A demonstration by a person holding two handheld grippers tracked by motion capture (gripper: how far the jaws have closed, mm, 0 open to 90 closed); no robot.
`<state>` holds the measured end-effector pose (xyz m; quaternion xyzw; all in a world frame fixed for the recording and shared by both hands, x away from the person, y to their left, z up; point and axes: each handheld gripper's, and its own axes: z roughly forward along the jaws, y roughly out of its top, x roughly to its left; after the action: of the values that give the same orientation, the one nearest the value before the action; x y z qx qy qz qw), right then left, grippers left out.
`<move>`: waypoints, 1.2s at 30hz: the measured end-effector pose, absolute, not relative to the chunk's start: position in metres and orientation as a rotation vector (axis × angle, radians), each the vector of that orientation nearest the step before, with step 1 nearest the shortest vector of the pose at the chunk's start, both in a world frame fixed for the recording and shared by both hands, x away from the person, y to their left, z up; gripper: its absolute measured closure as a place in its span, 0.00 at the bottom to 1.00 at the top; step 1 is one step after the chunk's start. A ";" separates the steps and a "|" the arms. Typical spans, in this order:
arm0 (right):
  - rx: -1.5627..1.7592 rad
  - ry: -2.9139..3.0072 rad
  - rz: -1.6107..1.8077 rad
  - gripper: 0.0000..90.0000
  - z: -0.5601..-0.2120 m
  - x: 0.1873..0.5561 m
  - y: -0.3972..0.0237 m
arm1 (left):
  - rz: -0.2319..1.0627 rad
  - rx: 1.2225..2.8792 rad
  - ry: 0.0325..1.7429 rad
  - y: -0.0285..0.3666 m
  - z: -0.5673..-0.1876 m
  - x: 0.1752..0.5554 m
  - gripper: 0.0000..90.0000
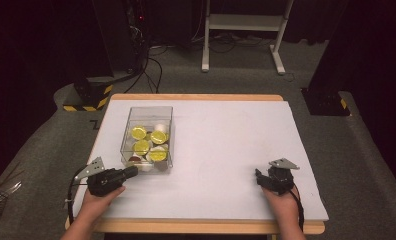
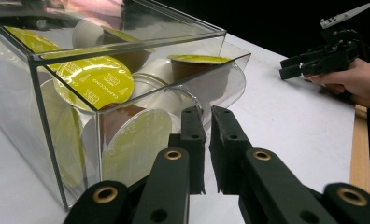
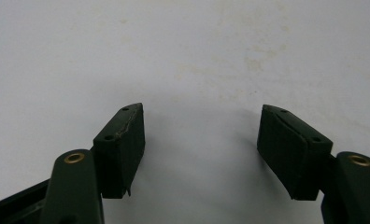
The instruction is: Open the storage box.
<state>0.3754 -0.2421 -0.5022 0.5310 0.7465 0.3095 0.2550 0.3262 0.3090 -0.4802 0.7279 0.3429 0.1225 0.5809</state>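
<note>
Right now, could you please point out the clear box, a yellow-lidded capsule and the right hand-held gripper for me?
Clear box [image 1: 148, 110]: high view, on its far rim.
Yellow-lidded capsule [image 2: 93, 82]: left gripper view, on the middle of its foil lid.
Right hand-held gripper [image 3: 201, 140]: right gripper view, midway between its wide-apart fingertips.

Grey carpet floor [image 1: 46, 145]; white frame legs [image 1: 276, 47] beyond table; tangled cables [image 1: 146, 65]; dark surroundings.

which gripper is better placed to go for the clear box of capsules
Left, probably. The left gripper sits right at the clear box, jaws nearly closed. The right gripper is far across the table, jaws open over bare surface.
</note>
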 end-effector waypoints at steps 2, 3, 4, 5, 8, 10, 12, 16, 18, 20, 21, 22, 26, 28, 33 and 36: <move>1.442 2.026 0.840 0.36 -0.502 0.375 -0.242 | 0.288 1.705 0.797 0.309 -0.480 0.325 0.94; 1.442 2.026 0.840 0.36 -0.502 0.375 -0.242 | 0.288 1.705 0.797 0.309 -0.480 0.325 0.94; 1.442 2.026 0.840 0.36 -0.502 0.375 -0.242 | 0.287 1.706 0.796 0.309 -0.480 0.323 0.94; 1.442 2.026 0.840 0.36 -0.502 0.375 -0.242 | 0.285 1.703 0.796 0.309 -0.480 0.323 0.94; 1.441 2.025 0.840 0.36 -0.502 0.375 -0.242 | 0.281 1.706 0.792 0.310 -0.480 0.320 0.94; 1.442 2.025 0.840 0.36 -0.502 0.375 -0.242 | 0.281 1.706 0.794 0.309 -0.480 0.317 0.94; 1.445 2.026 0.840 0.36 -0.502 0.375 -0.242 | 0.279 1.705 0.797 0.309 -0.480 0.315 0.94; 1.439 2.026 0.840 0.36 -0.502 0.375 -0.242 | 0.276 1.700 0.802 0.310 -0.480 0.312 0.94; 1.442 2.025 0.840 0.36 -0.502 0.375 -0.242 | 0.271 1.697 0.801 0.310 -0.481 0.310 0.95; 1.441 2.026 0.840 0.36 -0.502 0.375 -0.242 | 0.273 1.698 0.802 0.310 -0.481 0.309 0.95; 1.441 2.026 0.840 0.36 -0.502 0.375 -0.242 | 0.271 1.696 0.803 0.310 -0.481 0.309 0.95; 1.445 2.027 0.840 0.36 -0.502 0.375 -0.242 | 0.273 1.694 0.800 0.310 -0.481 0.309 0.95; 1.441 2.025 0.839 0.36 -0.502 0.375 -0.242 | 0.272 1.689 0.805 0.310 -0.481 0.309 0.94; 1.442 2.025 0.839 0.36 -0.502 0.375 -0.242 | 0.264 1.690 0.809 0.310 -0.481 0.310 0.93; 1.442 2.026 0.839 0.36 -0.502 0.375 -0.242 | 0.254 1.685 0.812 0.308 -0.480 0.313 0.83; 1.442 2.026 0.839 0.36 -0.502 0.375 -0.242 | 0.244 1.690 0.805 0.307 -0.481 0.316 0.79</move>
<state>0.3754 -0.2419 -0.5023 0.5311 0.7462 0.3092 0.2559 0.3157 0.3069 -0.4806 0.7249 0.3455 0.1049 0.5867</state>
